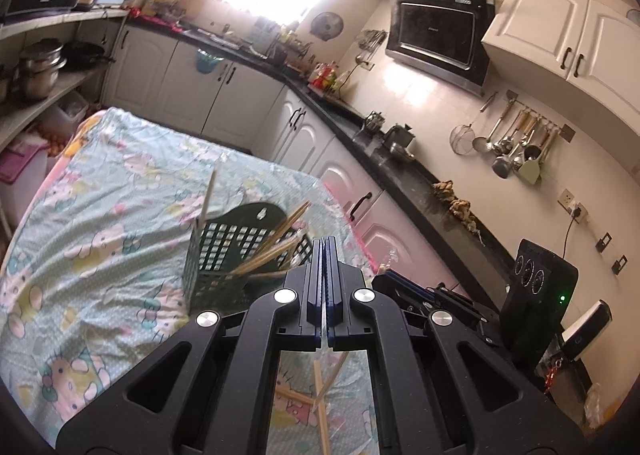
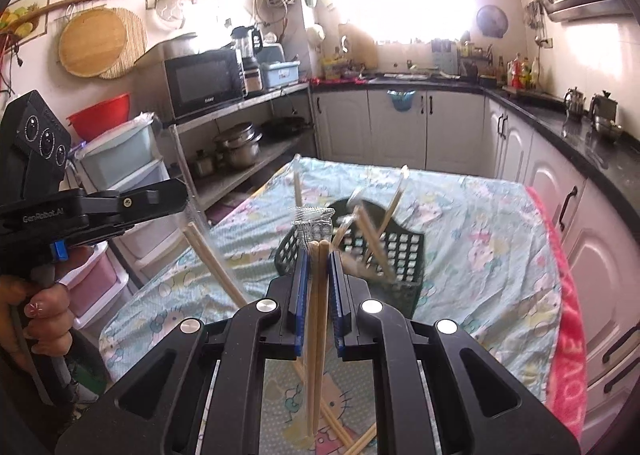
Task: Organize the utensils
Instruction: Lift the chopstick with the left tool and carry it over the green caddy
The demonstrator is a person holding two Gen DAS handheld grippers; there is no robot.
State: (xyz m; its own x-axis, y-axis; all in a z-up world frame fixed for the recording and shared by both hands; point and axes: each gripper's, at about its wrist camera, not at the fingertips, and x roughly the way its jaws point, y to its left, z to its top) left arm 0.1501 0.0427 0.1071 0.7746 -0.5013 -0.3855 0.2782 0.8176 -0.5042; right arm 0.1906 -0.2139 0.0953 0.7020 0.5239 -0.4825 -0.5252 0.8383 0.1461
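Surface: table under a pale blue cartoon-print cloth (image 2: 480, 239), wrinkled; pink towel (image 2: 568, 315) along its right edge.
Holder: dark green perforated basket (image 1: 224, 255) stands upright on the cloth, several wooden chopsticks leaning inside.
Loose items: more chopsticks (image 1: 320, 407) lie crossed on the cloth below the grippers.
Left gripper (image 1: 325, 243): jaws pressed fully together; from its side a plastic-wrapped pair angles down, grip point not clear.
Right gripper (image 2: 318, 255): jaws narrow, clamped on a wrapped chopstick pair (image 2: 316, 315) running lengthwise between them.
Room: kitchen; black countertop (image 1: 400, 171), white cabinets, bright window, microwave (image 2: 204, 81) on a shelf rack, pots below.
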